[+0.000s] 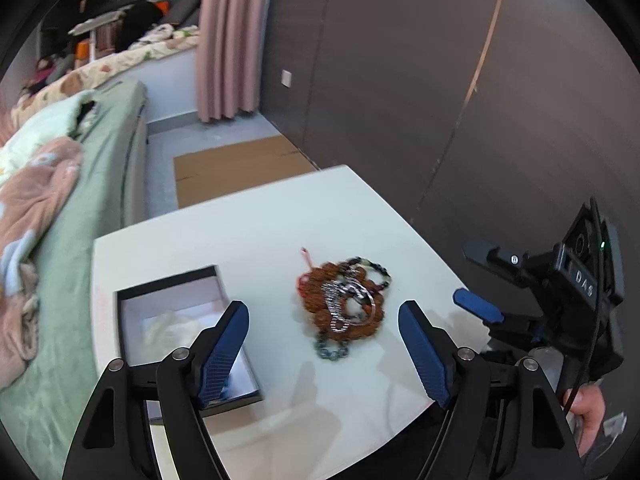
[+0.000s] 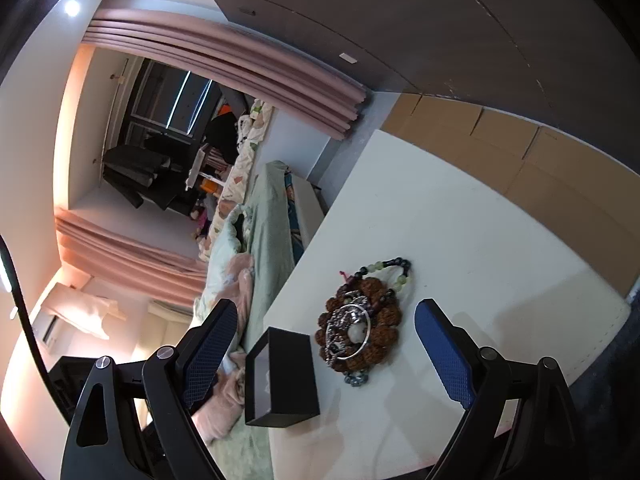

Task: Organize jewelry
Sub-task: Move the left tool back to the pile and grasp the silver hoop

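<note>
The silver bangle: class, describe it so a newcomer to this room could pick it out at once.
Find the white table beside the bed. Next to the black box lies a jewelry pile. The silver bangle rests on top of the brown bead bracelet: the only smooth, thin metal ring among beads and chains.

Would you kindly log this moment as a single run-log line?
left tool: open, empty | right tool: open, empty | jewelry pile: heaped on table, untouched | box: open, left of pile

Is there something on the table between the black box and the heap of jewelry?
No. Between the black box and the heap of jewelry only bare white table shows, in both wrist views.
</note>
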Action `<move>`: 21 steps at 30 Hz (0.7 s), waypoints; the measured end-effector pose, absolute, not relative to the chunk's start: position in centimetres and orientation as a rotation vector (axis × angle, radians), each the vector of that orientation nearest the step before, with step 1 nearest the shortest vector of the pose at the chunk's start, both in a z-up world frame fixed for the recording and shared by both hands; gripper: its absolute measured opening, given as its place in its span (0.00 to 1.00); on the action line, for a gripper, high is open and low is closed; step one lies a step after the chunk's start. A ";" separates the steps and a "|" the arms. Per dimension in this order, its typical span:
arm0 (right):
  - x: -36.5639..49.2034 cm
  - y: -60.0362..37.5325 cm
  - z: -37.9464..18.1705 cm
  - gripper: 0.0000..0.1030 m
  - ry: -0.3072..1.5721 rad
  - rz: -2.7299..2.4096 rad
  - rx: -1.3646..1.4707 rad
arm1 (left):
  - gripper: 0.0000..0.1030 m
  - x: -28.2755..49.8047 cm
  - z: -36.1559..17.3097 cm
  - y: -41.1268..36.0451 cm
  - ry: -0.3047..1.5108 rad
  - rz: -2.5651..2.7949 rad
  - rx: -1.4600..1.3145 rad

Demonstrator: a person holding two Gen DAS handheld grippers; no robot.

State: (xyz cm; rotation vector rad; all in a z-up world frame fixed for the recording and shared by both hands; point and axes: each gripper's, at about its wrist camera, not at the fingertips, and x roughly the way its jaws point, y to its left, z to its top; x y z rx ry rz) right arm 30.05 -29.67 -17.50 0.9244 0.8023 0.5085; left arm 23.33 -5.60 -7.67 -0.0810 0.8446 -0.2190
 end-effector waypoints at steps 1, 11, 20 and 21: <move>30.1 -29.8 -17.6 0.89 0.804 0.507 0.926 | 0.74 23.6 -7.9 -6.0 0.850 -0.226 -0.073; 30.8 -31.6 -18.5 0.89 0.832 0.456 0.903 | 0.59 26.6 -11.5 -9.4 0.928 -0.267 -0.018; 31.2 -32.9 -19.2 0.88 0.844 0.471 0.915 | 0.59 29.1 -13.8 -10.6 0.964 -0.247 0.030; 31.2 -33.0 -19.3 0.88 0.846 0.472 0.916 | 0.59 29.3 -14.0 -10.8 0.959 -0.243 0.040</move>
